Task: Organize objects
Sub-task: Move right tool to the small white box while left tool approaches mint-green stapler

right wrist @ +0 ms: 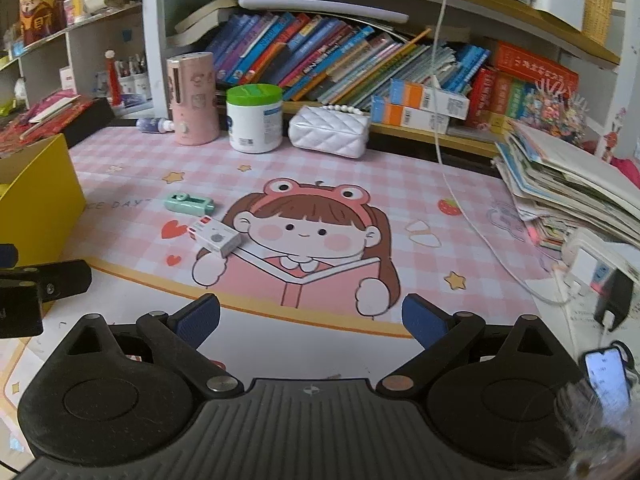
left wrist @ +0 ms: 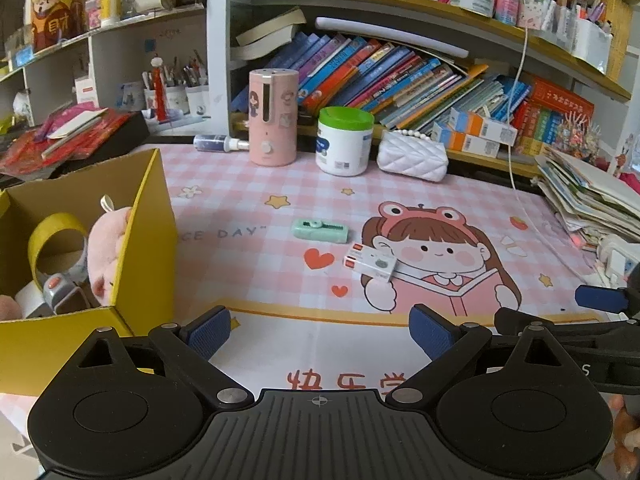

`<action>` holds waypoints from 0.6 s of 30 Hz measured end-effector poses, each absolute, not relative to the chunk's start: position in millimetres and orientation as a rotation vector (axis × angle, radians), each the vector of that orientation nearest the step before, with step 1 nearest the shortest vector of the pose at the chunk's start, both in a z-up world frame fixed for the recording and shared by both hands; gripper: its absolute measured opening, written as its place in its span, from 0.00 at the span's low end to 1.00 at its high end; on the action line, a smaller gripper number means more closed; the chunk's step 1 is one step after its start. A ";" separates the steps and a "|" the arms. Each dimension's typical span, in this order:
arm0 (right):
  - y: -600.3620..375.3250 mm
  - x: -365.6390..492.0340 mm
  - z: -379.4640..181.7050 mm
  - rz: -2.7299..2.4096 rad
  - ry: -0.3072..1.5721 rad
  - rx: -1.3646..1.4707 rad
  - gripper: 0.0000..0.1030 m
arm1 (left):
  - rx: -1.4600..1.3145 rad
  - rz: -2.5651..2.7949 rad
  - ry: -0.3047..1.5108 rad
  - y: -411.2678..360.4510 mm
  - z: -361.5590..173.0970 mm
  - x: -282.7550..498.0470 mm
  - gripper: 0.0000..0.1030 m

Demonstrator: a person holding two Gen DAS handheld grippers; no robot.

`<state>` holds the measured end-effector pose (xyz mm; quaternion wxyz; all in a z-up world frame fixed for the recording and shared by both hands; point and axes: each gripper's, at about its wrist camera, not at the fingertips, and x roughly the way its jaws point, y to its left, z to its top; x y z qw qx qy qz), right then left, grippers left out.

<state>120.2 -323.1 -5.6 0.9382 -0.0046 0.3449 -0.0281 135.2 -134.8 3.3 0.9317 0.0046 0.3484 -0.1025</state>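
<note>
A mint green correction-tape case (left wrist: 319, 230) and a small white box with a red end (left wrist: 370, 262) lie on the pink checked desk mat (left wrist: 248, 200); both also show in the right wrist view, the case (right wrist: 189, 203) and the box (right wrist: 216, 236). A yellow cardboard box (left wrist: 136, 240) at the left holds a pink plush (left wrist: 106, 248), a yellow tape roll (left wrist: 56, 236) and a grey item. My left gripper (left wrist: 320, 334) is open and empty, beside the box's front corner. My right gripper (right wrist: 311, 320) is open and empty, over the mat's near edge.
At the back stand a pink cylinder (left wrist: 273, 118), a green-lidded white jar (left wrist: 344, 142) and a white quilted purse (left wrist: 412, 156) below shelves of books. A paper stack (right wrist: 568, 196), a white cable (right wrist: 460, 200) and a phone (right wrist: 606, 376) are at the right.
</note>
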 end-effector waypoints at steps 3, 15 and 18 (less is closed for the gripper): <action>-323.6 126.5 -8.6 -0.036 0.711 -0.011 0.95 | 0.013 -0.199 0.722 -136.3 0.6 137.8 0.94; -320.2 153.6 -24.5 0.077 0.734 -0.024 0.93 | 0.018 -0.155 0.736 -140.4 -5.0 154.0 0.94; -316.0 163.3 -27.6 0.122 0.719 -0.037 0.93 | 0.013 -0.138 0.719 -138.1 0.0 158.8 0.94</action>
